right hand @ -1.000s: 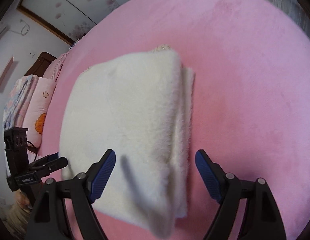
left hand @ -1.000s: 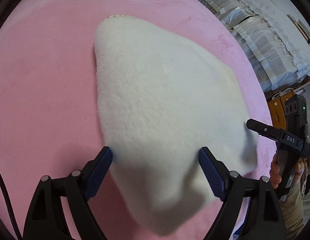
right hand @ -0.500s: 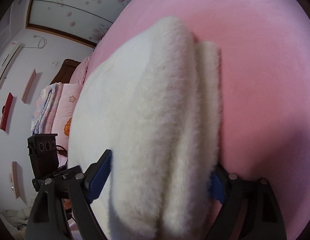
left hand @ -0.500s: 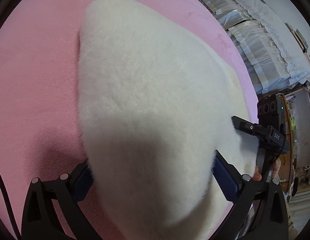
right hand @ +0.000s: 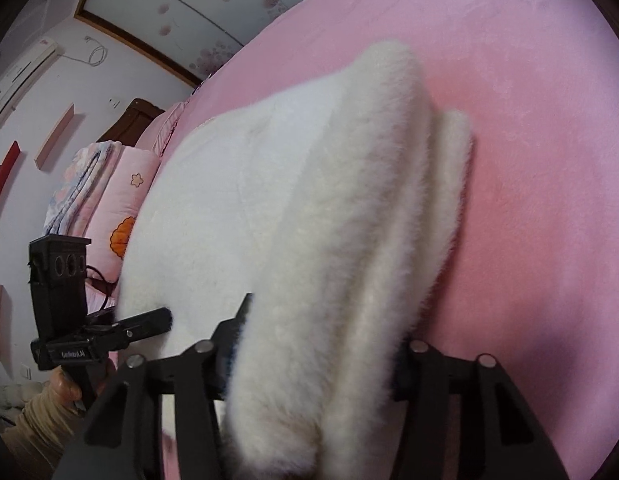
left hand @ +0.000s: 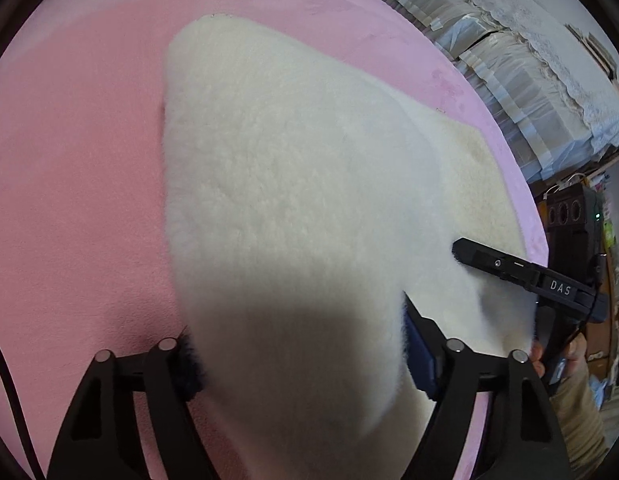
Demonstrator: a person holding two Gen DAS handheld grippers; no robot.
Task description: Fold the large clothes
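- In the left wrist view, the pink plush bed cover [left hand: 69, 184] filled the frame from 7 to 1 o'clock, and the folded, fluffy white fleece garment [left hand: 293, 200] lay on it, running from 12 o'clock down to 6.
- The left gripper [left hand: 299, 356] sat at 6 o'clock with the near end of the garment between its two jaws; the fleece pressed against both blue pads, so the jaws were clasped around that thick end.
- At 3 to 4 o'clock in the same view, a black finger of the right gripper [left hand: 521, 270] lay on top of the garment's right edge.
- Beyond the bed at 1 to 2 o'clock stood a pale, lace-trimmed draped cloth [left hand: 529, 64].
- In the right wrist view, a pink cartoon-print pillow [right hand: 125, 200] lay at 9 o'clock, and the left gripper [right hand: 145, 326] reached onto the garment at 8 o'clock.
- The garment [right hand: 309, 220] ran from 1 o'clock to 6, its stacked folded layers edge-on.
- The right gripper [right hand: 313, 364] at 6 o'clock had those layers bulging between its jaws, grasping the folded edge.
- The bed cover [right hand: 529, 160] spread out at 3 o'clock.
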